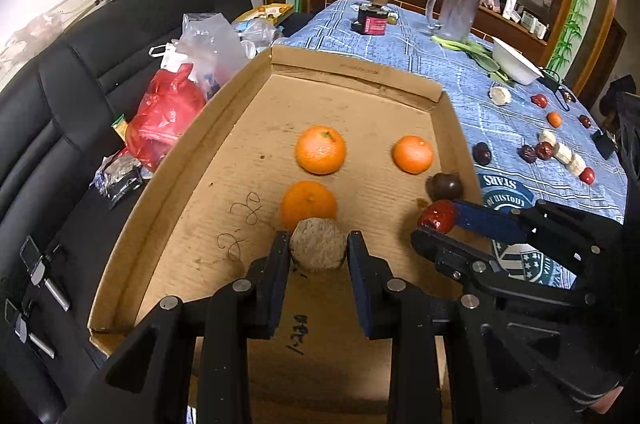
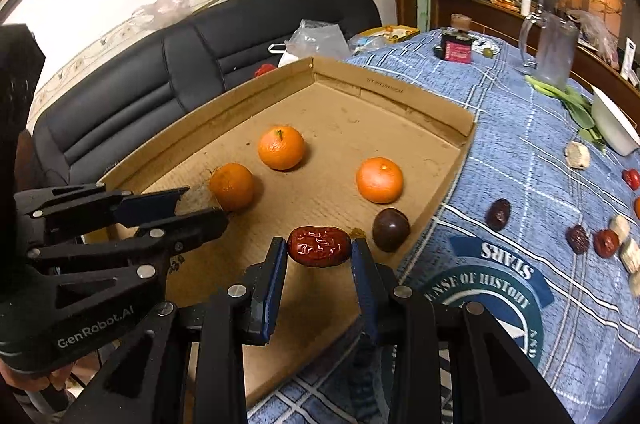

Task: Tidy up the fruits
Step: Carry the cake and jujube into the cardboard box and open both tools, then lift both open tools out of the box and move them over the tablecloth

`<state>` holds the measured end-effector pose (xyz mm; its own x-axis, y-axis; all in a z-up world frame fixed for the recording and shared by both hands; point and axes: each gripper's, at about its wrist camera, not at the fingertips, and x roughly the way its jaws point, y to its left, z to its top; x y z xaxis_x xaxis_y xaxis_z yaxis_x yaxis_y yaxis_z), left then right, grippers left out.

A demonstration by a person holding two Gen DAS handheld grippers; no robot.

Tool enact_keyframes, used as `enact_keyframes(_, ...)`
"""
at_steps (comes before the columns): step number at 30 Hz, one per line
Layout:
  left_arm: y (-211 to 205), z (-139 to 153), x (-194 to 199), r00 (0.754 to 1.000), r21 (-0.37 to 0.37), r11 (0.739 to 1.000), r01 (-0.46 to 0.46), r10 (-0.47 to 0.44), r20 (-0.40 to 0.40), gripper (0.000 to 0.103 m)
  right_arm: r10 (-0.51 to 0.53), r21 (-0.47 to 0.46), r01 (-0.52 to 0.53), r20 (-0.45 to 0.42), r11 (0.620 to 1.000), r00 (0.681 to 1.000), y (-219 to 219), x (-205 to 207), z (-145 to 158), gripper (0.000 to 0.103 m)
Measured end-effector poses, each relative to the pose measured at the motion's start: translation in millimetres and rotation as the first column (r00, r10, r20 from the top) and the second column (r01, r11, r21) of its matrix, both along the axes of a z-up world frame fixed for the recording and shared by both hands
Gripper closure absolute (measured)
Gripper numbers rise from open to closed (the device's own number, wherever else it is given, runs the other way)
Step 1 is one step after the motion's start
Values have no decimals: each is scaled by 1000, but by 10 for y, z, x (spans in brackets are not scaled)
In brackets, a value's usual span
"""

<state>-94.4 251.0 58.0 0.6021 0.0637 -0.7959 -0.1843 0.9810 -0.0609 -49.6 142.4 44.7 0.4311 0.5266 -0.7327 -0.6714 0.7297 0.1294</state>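
The left gripper (image 1: 319,244) has its fingers closed on a pale round cake (image 1: 317,250), and the right gripper (image 2: 319,251) has its fingers closed on a red date (image 2: 319,246); both are held over the cardboard tray (image 1: 240,96) on the table (image 1: 500,104), near three oranges (image 1: 321,149) and a dark plum (image 2: 391,229). I think the cake may bump the nearest orange (image 1: 308,205) and roll it. The date may drop close to the tray's edge and roll out onto the cloth.
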Motion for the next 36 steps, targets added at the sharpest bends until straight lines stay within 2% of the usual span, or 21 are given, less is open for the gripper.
enact_keyframes(6, 67, -60, 23, 999, 10, 999, -36, 36, -16, 74, 28, -15, -28, -7, 1000, 1000, 89, 34, -68, 66)
enact_keyframes(9, 108, -81, 18, 998, 4, 998, -58, 58, -19, 64, 28, -18, -28, 6, 999, 1000, 83, 32, -81, 65)
enact_keyframes(11, 144, -79, 17, 996, 8, 996, -83, 84, -18, 51, 26, -2, -26, -7, 1000, 1000, 54, 53, -82, 65)
enact_keyframes(16, 214, -32, 6, 993, -21, 993, -118, 118, -9, 28, 13, 47, -11, -30, 999, 999, -46, 40, -14, 65)
enact_keyframes(18, 167, 21, -7, 993, -16, 993, -115, 115, 10, 26, -1, 62, 2, -24, 998, 1000, -126, 11, 36, 60)
enact_keyframes(23, -120, 211, 0, 994, 29, 997, -75, 73, 81, 24, -69, 96, 68, 8, 993, 998, -436, -73, 191, 51)
enact_keyframes(26, -294, 307, 27, 992, 26, 999, -39, 35, 119, 15, -125, 114, 122, 22, 986, 992, -681, -75, 255, 42)
enact_keyframes(28, -433, 353, 67, 990, 9, 1000, -8, 7, 140, 15, -166, 112, 163, 23, 980, 986, -862, -74, 281, 40)
enact_keyframes(32, -739, 364, 186, 989, -26, 998, 63, -59, 135, 15, -244, 88, 240, 36, 967, 969, -1225, -94, 303, 39)
enact_keyframes(36, -1056, 294, 286, 985, -32, 990, 137, -133, 106, 15, -334, 103, 330, 30, 938, 942, -1694, -120, 265, 35)
